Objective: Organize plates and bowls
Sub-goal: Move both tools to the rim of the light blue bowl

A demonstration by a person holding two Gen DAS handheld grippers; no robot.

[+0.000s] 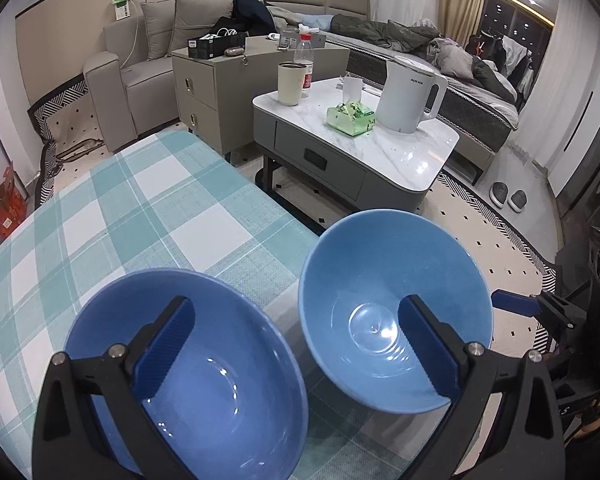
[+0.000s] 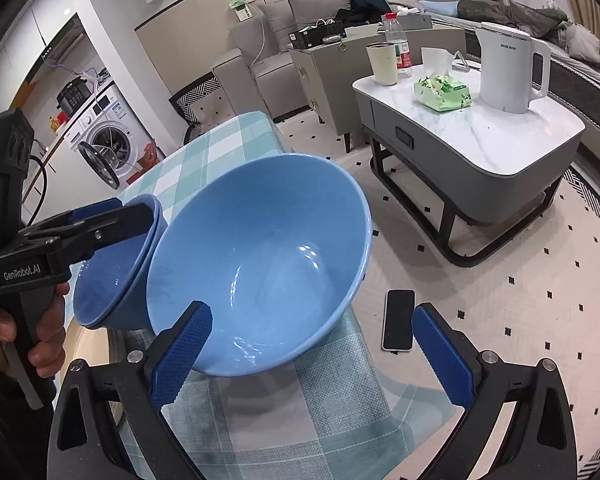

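Two blue bowls sit on the checked tablecloth (image 1: 148,208). The darker bowl (image 1: 204,372) lies under my left gripper (image 1: 296,344), whose jaws are wide open, one finger over each bowl. In the right wrist view the darker bowl (image 2: 112,280) looks like two nested bowls. The lighter bowl (image 1: 388,300) is tilted at the table's right edge. My right gripper (image 2: 312,344) is open around the lighter bowl's (image 2: 260,256) near rim, touching nothing clearly.
A phone (image 2: 398,320) lies on the floor right of the table. A marble coffee table (image 1: 380,152) with kettle (image 1: 410,94), tissue pack and cup stands beyond. A sofa and cabinet stand behind; a washing machine (image 2: 104,136) is at the left.
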